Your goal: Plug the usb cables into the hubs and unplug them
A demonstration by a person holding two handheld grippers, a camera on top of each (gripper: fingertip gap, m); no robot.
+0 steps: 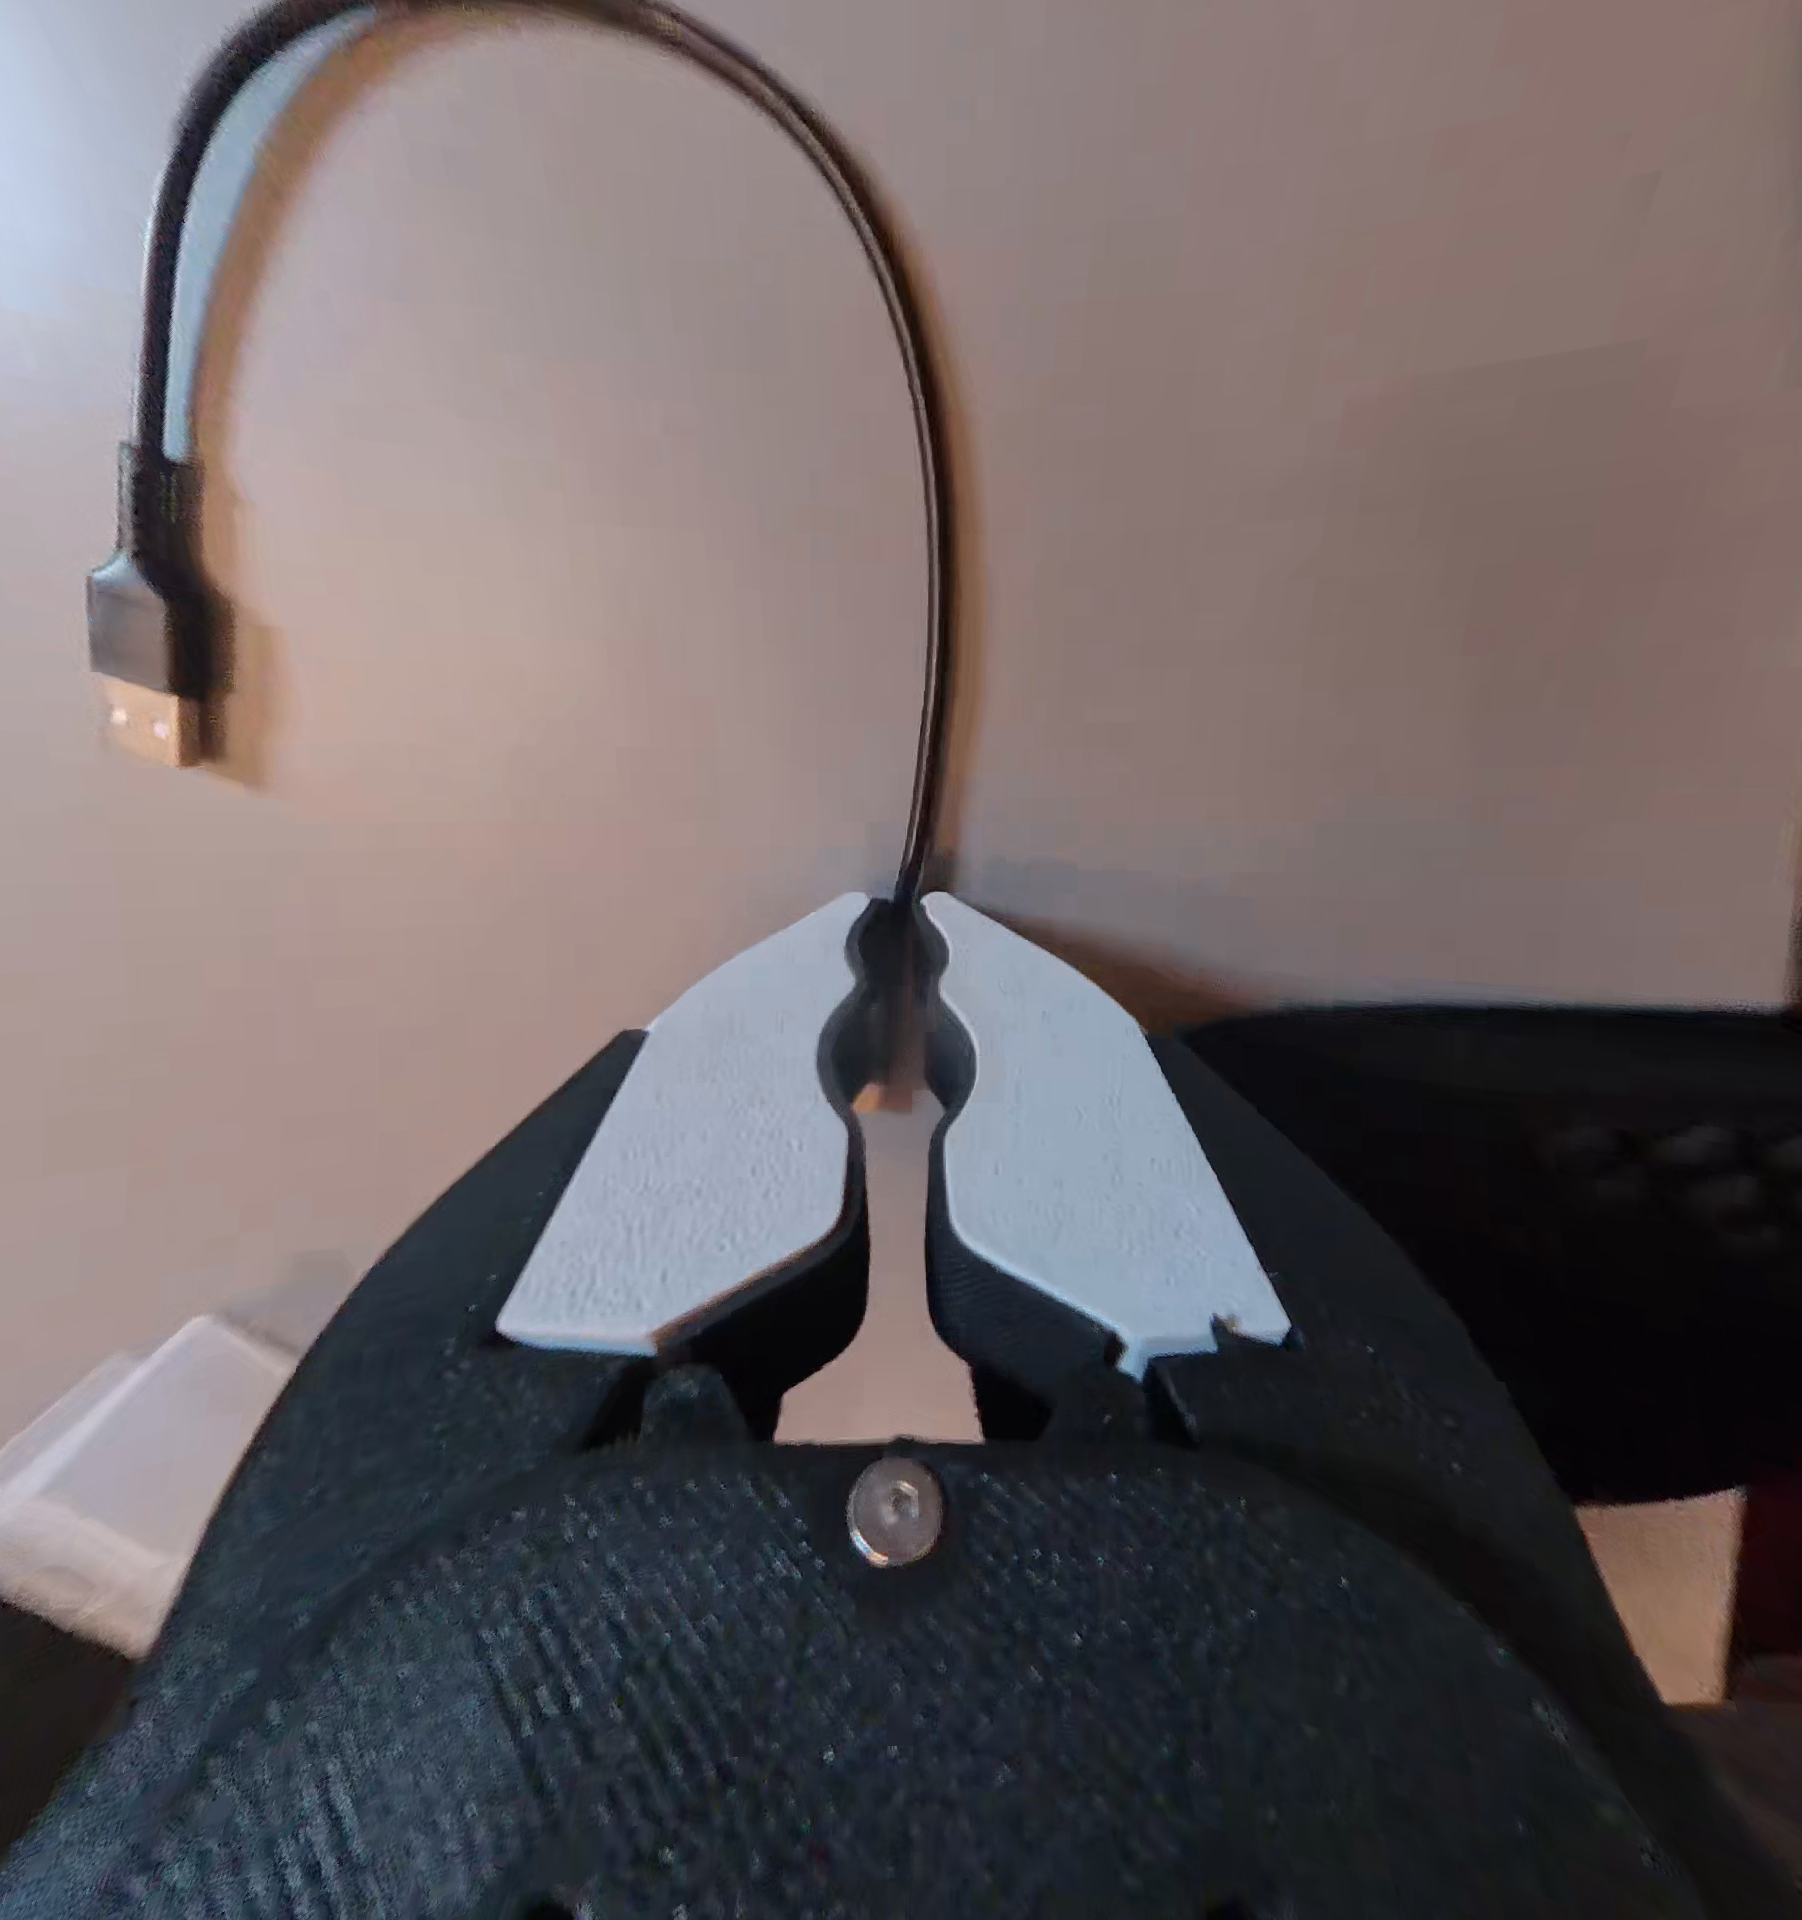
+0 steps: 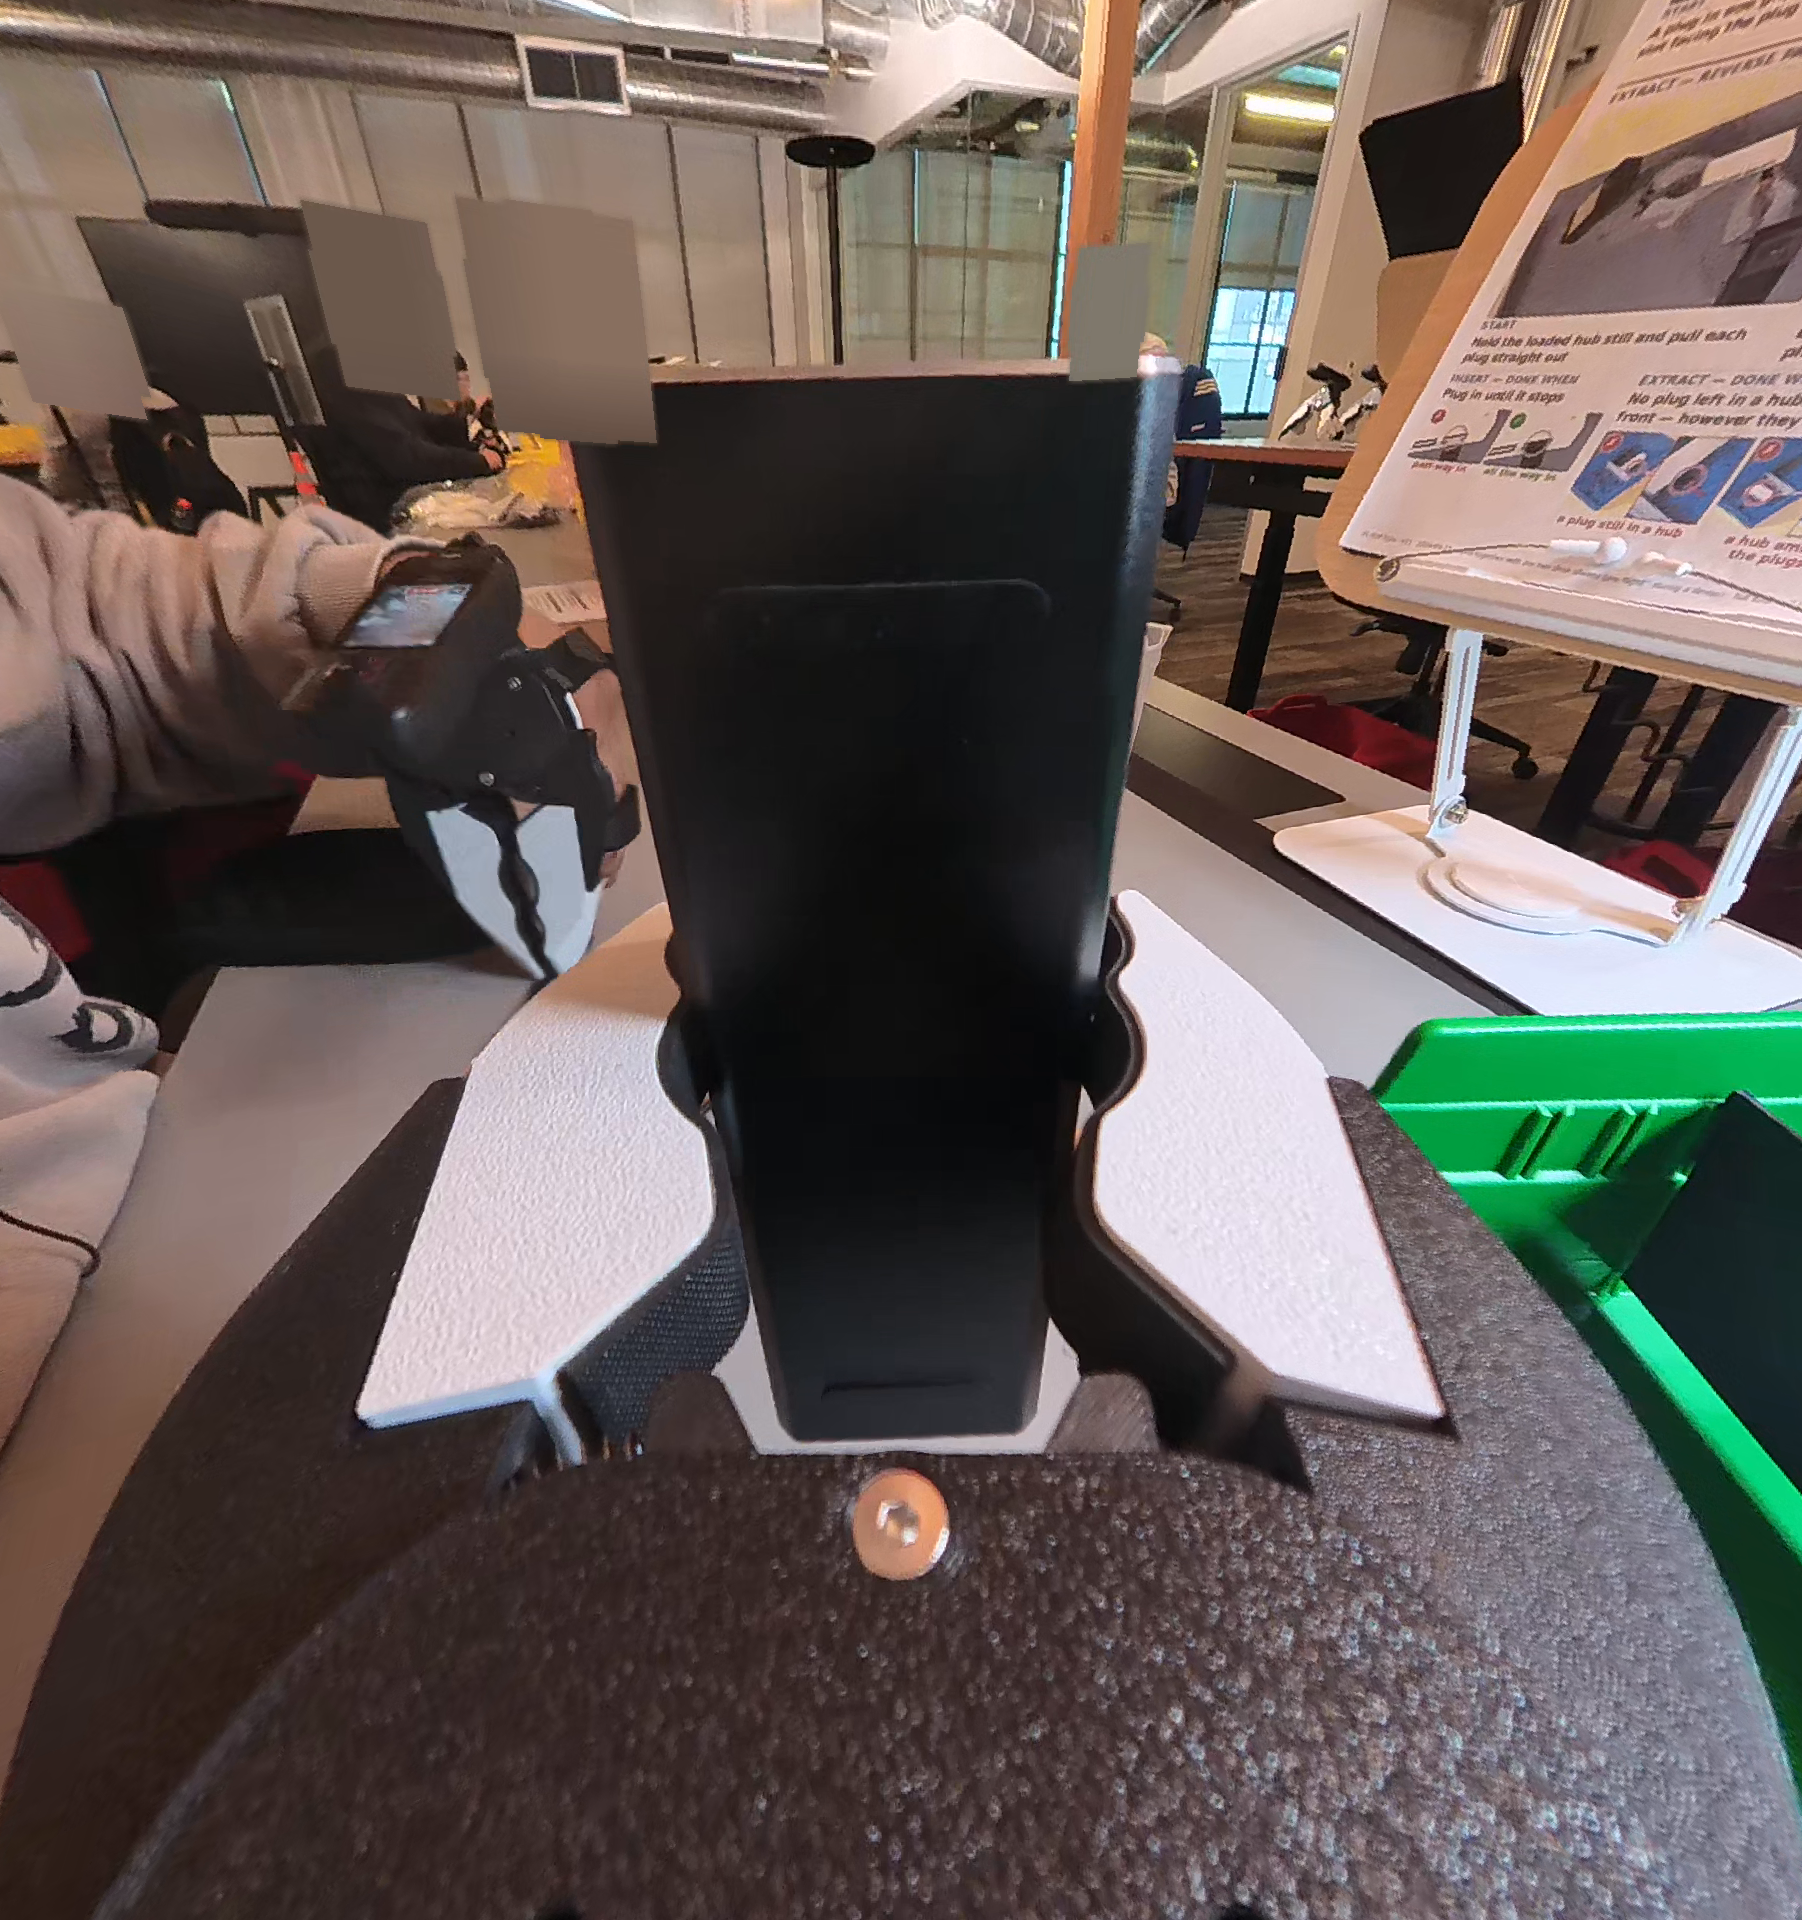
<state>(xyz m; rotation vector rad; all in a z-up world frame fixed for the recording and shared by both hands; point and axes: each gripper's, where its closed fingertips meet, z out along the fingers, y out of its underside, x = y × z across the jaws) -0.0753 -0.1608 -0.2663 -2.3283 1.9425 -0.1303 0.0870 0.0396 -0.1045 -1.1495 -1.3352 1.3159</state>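
While both tools are lifted off the counter, the details run as follows:

Left gripper (image 1: 895,914): white, grainy-textured finger plates with scalloped inner edges on a black woven-looking printed body; the tips are pinched together on a thin black USB cable (image 1: 918,582), with a bit of metal showing in the hollow between the plates.

Cable shape: it rises from the tips, arcs over to the left and hangs down, ending in a black moulded plug with a silver rectangular metal end (image 1: 154,665), free in the air before a plain pale wall.

Right gripper (image 2: 897,997): the same white pebbled plates on a rough black body, spread wide and pressed against the two sides of a tall matte black box-shaped hub (image 2: 876,748), which stands upright between them, smooth-faced with a shallow rounded-rectangle recess.

Left gripper seen from the right view (image 2: 533,935): lower left of the hub, pointing down, held at the end of a fuzzy pale grey sleeve (image 2: 128,644).

Counter (image 2: 284,1101): smooth, light grey, flat.

Green ribbed plastic bin (image 2: 1562,1132): at the right edge, near the right gripper, with a black item inside.

White metal stand with a printed sheet (image 2: 1541,894): behind the bin, on the counter.
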